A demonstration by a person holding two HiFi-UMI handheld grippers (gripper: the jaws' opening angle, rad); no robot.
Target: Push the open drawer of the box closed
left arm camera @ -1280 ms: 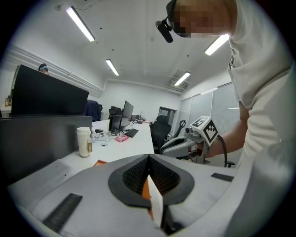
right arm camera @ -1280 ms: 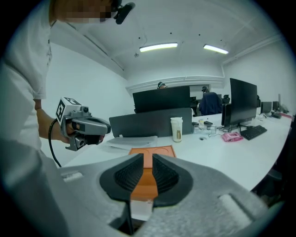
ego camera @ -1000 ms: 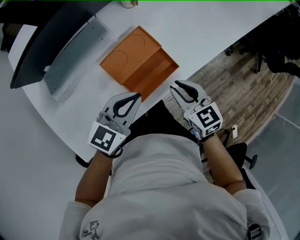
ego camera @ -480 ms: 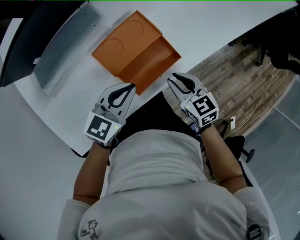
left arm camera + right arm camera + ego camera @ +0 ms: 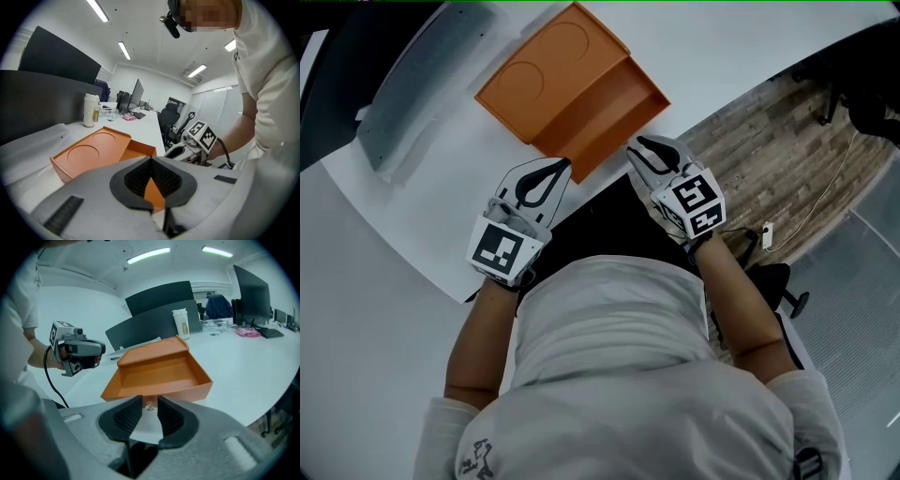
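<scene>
An orange box lies on the white table, its drawer pulled out towards me. My right gripper is at the drawer's front wall. Its jaws have just been opening and stand open with nothing gripped. In the right gripper view the drawer fills the middle, and a small pale knob on its front shows beyond the gap of the right gripper. My left gripper is shut and empty, just short of the drawer's near left corner. The left gripper view shows its tips meeting before the box.
A grey panel and a dark screen lie left of the box. A white bottle stands behind it. The table edge runs diagonally under my hands, with wooden floor to the right. A monitor and clutter sit further along the table.
Both grippers have come down and closer to the drawer's front. The right gripper has reached the front wall. The left gripper stays shut.
</scene>
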